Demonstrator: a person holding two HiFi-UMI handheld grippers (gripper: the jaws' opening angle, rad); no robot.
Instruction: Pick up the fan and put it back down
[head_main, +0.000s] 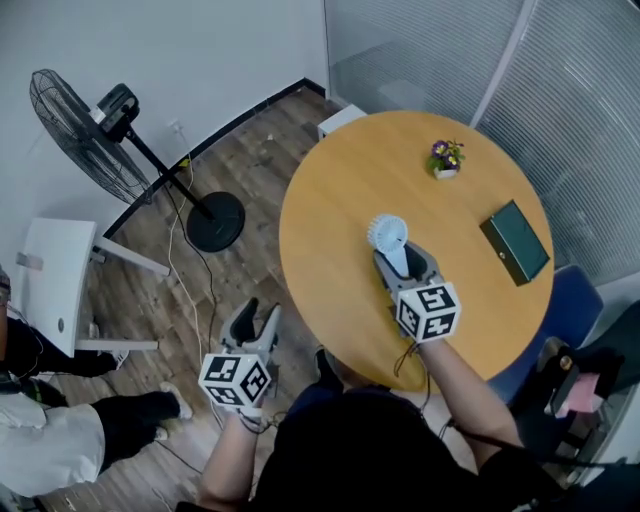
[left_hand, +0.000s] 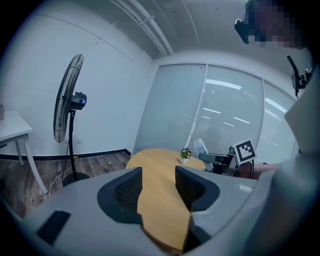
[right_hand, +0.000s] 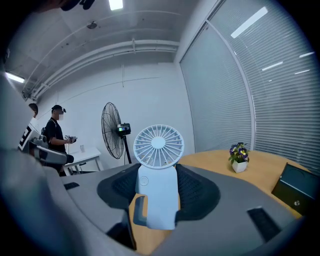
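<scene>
White fan (right_hand: 159, 145) sits clamped upright between the right tongs (right_hand: 157, 176).

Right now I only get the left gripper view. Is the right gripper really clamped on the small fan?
Observer: Yes. The right gripper view shows the right gripper with both pads pressed on the handle of the white fan, head upright.
Operator: Anything on the table besides the plant?
Observer: A dark green box lies flat near the edge at the right of the head view, apart from the fan.
Operator: Where's my left gripper?
Observer: The head view puts the left gripper off the table's left edge, over the wood floor.
</scene>
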